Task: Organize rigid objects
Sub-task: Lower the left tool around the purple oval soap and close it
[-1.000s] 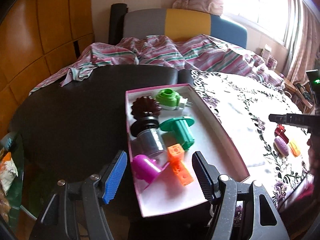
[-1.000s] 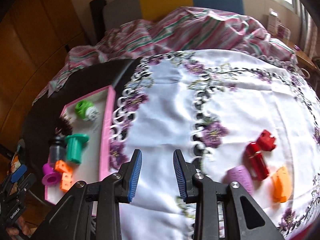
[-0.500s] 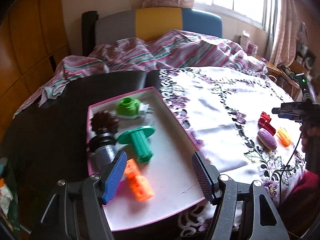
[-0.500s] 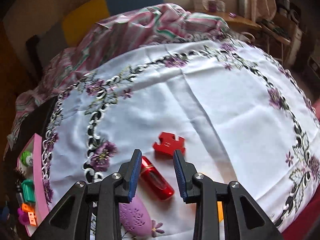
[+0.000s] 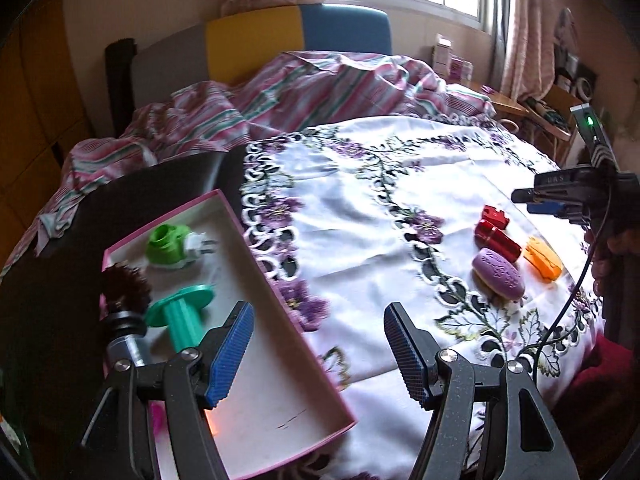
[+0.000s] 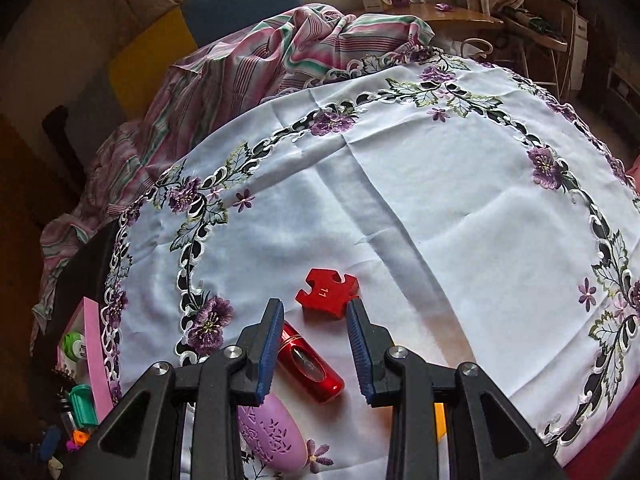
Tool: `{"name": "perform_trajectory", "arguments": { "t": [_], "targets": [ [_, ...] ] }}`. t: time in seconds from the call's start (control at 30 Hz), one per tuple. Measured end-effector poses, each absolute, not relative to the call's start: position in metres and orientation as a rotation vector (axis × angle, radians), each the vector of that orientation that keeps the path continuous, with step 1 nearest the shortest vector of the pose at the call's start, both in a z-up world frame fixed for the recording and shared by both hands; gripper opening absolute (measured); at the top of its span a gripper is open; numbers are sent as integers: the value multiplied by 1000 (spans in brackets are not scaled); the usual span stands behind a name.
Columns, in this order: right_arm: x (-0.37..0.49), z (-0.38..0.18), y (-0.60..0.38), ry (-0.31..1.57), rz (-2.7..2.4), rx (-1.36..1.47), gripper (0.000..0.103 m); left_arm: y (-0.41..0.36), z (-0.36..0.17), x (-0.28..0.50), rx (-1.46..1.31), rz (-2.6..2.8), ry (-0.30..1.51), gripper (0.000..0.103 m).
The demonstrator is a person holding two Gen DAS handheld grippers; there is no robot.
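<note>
A pink-rimmed white tray [image 5: 272, 384] at the left holds a green plug-shaped piece [image 5: 166, 242], a teal spool [image 5: 182, 320], a brown gear [image 5: 124, 288] and a grey cylinder [image 5: 128, 340]. My left gripper [image 5: 319, 320] hangs open over the tray's right rim, with nothing between its jaws. On the flowered cloth lie a red puzzle piece [image 6: 326, 291], a red cylinder [image 6: 310, 366], a purple oval [image 6: 272, 436] and an orange piece [image 5: 543, 258]. My right gripper [image 6: 315, 320] hovers just above the red cylinder. Its jaws stand narrowly apart and grip nothing.
A white tablecloth [image 6: 420, 184] with purple flowers covers most of the round dark table [image 5: 60, 240]. Striped bedding [image 5: 300, 92] is heaped behind it, against a grey, yellow and blue headboard. A wooden side table [image 6: 460, 16] with boxes stands at the far right.
My right gripper has swung right across the cloth, from near the tray to above the red pieces. My left gripper has moved right, from over the tray's parts to its right rim.
</note>
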State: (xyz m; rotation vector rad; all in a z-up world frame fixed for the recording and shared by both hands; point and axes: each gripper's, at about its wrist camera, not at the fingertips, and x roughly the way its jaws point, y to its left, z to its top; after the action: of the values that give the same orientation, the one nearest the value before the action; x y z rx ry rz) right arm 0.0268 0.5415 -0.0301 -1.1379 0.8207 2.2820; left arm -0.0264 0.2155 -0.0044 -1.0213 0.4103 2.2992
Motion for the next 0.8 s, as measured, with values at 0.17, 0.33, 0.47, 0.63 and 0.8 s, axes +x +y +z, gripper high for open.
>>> {"name": "perform_trajectory", "arguments": {
  "t": [0.17, 0.33, 0.47, 0.63, 0.8],
  "targets": [
    [32, -26, 547, 860, 2279, -1103, 32, 236, -10, -24, -1021, 2253, 440, 68],
    [36, -26, 554, 919, 2268, -1083, 32, 258, -16, -23, -1023, 2208, 457, 68],
    [37, -27, 557, 949, 2260, -1076, 33, 275, -22, -22, -1024, 2161, 468, 68],
    [40, -27, 560, 968, 2252, -1065, 33, 304, -29, -19, -1006, 2069, 486, 73],
    [42, -29, 564, 997, 2239, -1056, 33, 338, -39, -11, -1002, 1947, 489, 79]
  ]
}}
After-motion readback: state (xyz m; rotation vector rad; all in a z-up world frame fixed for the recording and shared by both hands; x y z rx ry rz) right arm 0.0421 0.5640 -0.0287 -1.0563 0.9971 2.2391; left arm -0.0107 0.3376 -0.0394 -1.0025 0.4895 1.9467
